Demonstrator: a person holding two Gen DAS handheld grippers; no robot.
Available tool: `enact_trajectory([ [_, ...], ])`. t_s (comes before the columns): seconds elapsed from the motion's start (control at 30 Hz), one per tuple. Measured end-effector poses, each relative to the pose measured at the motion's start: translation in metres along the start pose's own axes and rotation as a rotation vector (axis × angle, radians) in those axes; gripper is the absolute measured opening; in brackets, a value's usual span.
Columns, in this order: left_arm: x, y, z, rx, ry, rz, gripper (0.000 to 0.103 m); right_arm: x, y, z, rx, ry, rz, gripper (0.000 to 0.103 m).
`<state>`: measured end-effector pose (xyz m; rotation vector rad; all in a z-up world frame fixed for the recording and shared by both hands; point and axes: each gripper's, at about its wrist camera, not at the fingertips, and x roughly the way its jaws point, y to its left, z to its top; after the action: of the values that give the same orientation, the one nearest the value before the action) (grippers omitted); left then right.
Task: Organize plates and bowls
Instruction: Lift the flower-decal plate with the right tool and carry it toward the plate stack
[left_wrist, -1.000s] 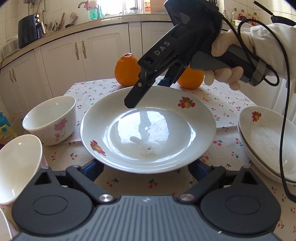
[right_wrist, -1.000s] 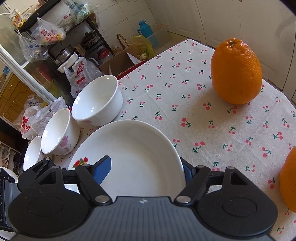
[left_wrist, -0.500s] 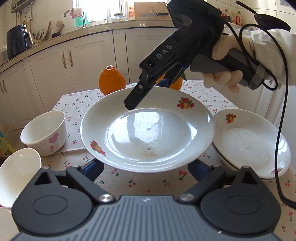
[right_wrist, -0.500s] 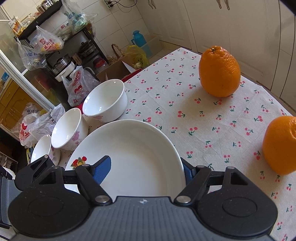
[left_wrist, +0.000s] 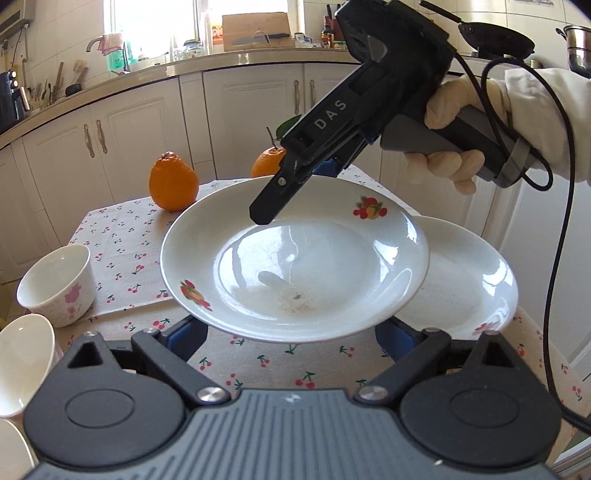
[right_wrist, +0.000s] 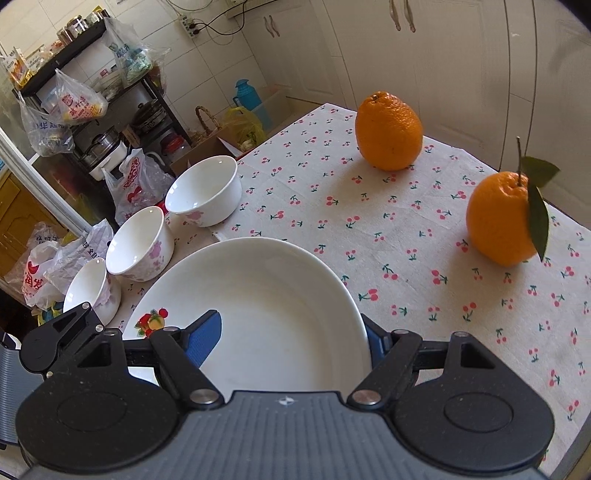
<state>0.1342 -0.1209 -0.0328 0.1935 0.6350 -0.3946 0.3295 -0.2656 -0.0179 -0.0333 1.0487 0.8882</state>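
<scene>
Left tool (left_wrist: 288, 334) and right tool (right_wrist: 288, 332) grip one plate (left_wrist: 332, 288); three bowls (right_wrist: 203, 192) (right_wrist: 140, 243) (right_wrist: 92, 291), two oranges (right_wrist: 388, 133) (right_wrist: 498, 218) nearby.

Both wrist views look steeply down, close — sharing the plate (left_wrist: 295, 258) from opposite sides.

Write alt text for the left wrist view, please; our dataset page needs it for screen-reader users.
A white plate with fruit prints is held above a cherry-print tablecloth, the right gripper clamped on its far rim and the left gripper's blue fingers under its near edge. More plates lie to the right, bowls to the left, two oranges behind.
</scene>
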Motion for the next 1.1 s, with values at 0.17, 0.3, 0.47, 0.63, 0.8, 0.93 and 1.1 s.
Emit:
enact_trajectory([
  [0.17, -0.002, -0.014, 0.0, 0.032, 0.004, -0.044, 0.097, -0.016, -0.003, -0.023, 0.037, -0.019, -0.034, 0.082],
  [0.3, -0.003, -0.024, 0.0, 0.055, 0.007, -0.081, 0.097, -0.029, -0.005, -0.042, 0.072, -0.04, -0.059, 0.082],
  [0.47, -0.001, -0.035, -0.001, 0.083, 0.018, -0.124, 0.097, -0.043, -0.008, -0.062, 0.105, -0.053, -0.09, 0.082],
  [0.63, 0.004, -0.045, -0.001, 0.105, 0.03, -0.163, 0.097, -0.052, -0.014, -0.081, 0.139, -0.061, -0.109, 0.082],
  [0.8, 0.01, -0.051, 0.0, 0.121, 0.042, -0.188, 0.097, -0.059, -0.019, -0.095, 0.164, -0.072, -0.119, 0.082],
  [0.93, 0.013, -0.056, 0.001, 0.134, 0.048, -0.202, 0.097, -0.062, -0.024, -0.105, 0.184, -0.077, -0.126, 0.082],
  [1.1, 0.016, -0.061, 0.001, 0.142, 0.056, -0.209, 0.097, -0.063, -0.03, -0.115, 0.209, -0.079, -0.131, 0.082],
])
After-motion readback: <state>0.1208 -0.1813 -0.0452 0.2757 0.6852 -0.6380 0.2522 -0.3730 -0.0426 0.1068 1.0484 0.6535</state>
